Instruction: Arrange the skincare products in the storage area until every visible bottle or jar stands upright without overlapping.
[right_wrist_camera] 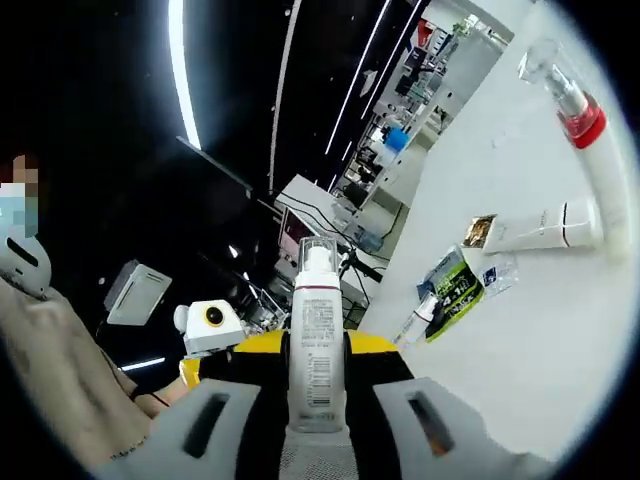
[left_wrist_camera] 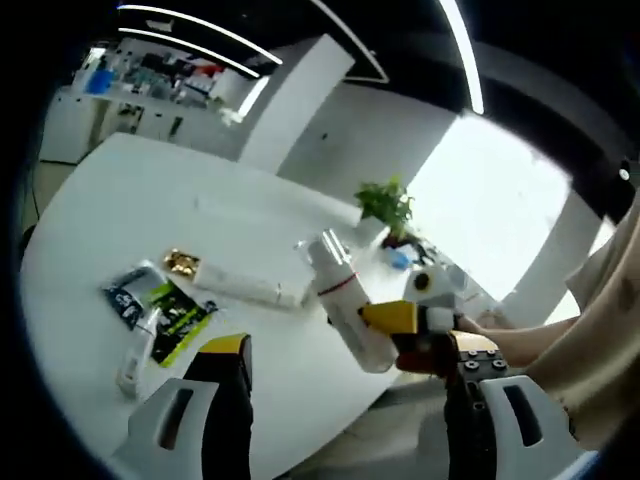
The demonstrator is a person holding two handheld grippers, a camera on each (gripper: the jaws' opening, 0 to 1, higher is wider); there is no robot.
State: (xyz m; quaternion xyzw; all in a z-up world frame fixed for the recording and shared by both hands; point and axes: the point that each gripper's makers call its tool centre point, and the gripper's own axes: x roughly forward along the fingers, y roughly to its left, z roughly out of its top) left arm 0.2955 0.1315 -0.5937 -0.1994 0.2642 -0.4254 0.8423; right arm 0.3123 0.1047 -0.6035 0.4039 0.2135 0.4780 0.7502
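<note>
Broad white round table (left_wrist_camera: 120, 200) on a dim floor, under long strip lights (left_wrist_camera: 200, 45) on a black ceiling (right_wrist_camera: 250, 90). Slanted white column (left_wrist_camera: 295, 100) and pale wall behind. Bright window (left_wrist_camera: 490, 210) at the far side, potted plant (left_wrist_camera: 385, 205) before it. Cluttered white counters and shelves (left_wrist_camera: 140, 85) further back.

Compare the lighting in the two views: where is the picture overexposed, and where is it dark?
Left gripper view: a bright window patch is washed out, and the round white table is evenly lit. Right gripper view: the ceiling is near black behind glaring strip lights, while the right tool grips a sharply shown white pump bottle.
</note>
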